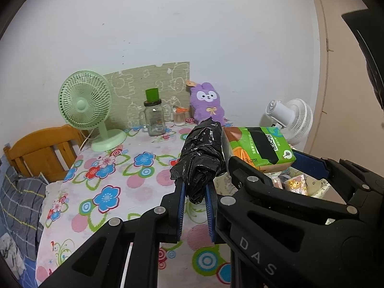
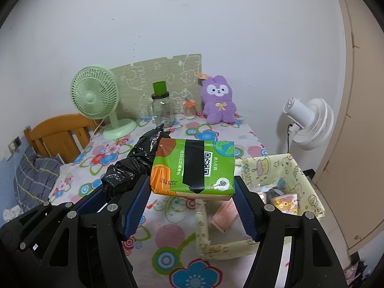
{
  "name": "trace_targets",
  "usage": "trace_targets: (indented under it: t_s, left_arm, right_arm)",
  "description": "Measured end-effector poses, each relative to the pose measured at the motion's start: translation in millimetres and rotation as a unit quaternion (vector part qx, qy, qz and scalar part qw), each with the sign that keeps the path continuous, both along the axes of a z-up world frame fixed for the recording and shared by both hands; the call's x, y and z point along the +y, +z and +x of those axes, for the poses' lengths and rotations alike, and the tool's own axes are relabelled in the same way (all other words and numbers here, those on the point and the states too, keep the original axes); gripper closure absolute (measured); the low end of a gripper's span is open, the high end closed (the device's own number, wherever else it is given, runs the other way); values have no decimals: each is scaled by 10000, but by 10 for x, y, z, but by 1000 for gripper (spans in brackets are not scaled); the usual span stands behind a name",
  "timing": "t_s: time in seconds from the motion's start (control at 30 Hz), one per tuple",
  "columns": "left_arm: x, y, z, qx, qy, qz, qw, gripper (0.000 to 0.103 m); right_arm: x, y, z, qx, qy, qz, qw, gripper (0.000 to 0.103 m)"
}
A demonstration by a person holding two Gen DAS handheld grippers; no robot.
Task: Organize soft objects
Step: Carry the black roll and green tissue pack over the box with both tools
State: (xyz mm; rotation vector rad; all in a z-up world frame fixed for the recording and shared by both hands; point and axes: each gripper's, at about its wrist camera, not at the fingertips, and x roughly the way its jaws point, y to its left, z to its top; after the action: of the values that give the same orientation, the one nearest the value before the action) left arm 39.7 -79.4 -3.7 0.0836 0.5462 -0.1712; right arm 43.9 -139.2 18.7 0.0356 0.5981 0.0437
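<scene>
Left wrist view: left tool (image 1: pixel 195 187) pinches black bag roll (image 1: pixel 201 158), right tool (image 2: pixel 190 189) clamps tissue pack (image 2: pixel 194 165), both tilted downward.

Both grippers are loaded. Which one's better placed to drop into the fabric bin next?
Right, probably. The right gripper holds the tissue pack next to the bin, which sits on its side. The left gripper, holding the black bag roll, is farther from it, behind the right gripper.
</scene>
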Motion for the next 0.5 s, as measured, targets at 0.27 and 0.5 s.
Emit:
trace_targets:
  t_s: [0.27, 0.5]
  left_arm:
    - [-251, -25, 59, 22, -207, 18, 9998, 89]
    - [-461, -61, 112, 71, -435, 34, 9990, 89]
  right_arm:
    - [-269, -29, 18, -11, -191, -4, 9998, 32]
    - [-497, -74, 54, 23, -398, -8, 9992, 32]
